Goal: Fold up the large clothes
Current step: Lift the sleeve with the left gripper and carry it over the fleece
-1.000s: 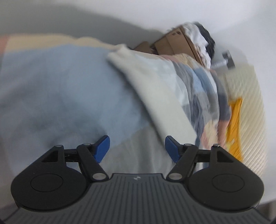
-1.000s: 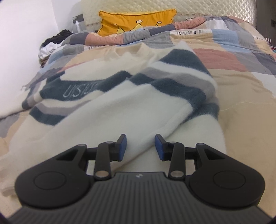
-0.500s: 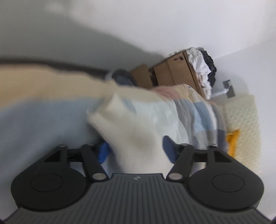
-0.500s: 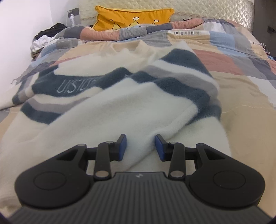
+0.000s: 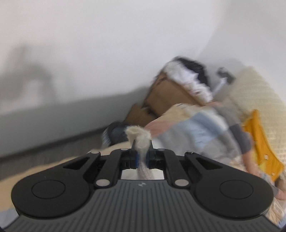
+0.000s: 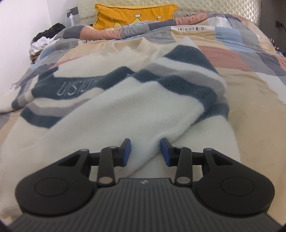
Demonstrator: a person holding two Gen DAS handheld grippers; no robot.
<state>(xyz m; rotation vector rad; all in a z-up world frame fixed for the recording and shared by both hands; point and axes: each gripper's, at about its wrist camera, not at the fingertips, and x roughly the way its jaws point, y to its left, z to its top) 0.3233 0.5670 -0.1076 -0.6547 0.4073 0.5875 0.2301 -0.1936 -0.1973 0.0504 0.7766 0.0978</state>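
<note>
A cream fleece sweater (image 6: 114,110) with navy and grey stripes lies spread and partly folded on the patchwork bedspread (image 6: 250,85). My right gripper (image 6: 145,151) is open and low over the sweater's near cream part, a fold of fabric lying between its blue pads. My left gripper (image 5: 141,157) is shut on a bunched cream end of the sweater (image 5: 138,134), which sticks up past the fingertips; the view is blurred.
A yellow pillow (image 6: 134,16) leans on the quilted headboard (image 6: 214,5). Left of the bed stand cardboard boxes (image 5: 169,96) topped with piled clothes (image 5: 187,75), close to the white wall. A bottle (image 6: 71,17) stands by the headboard corner.
My left gripper closed on the cream sweater end and lifted, its view swinging up toward the wall. My right gripper stayed open and nearly still over the sweater.
</note>
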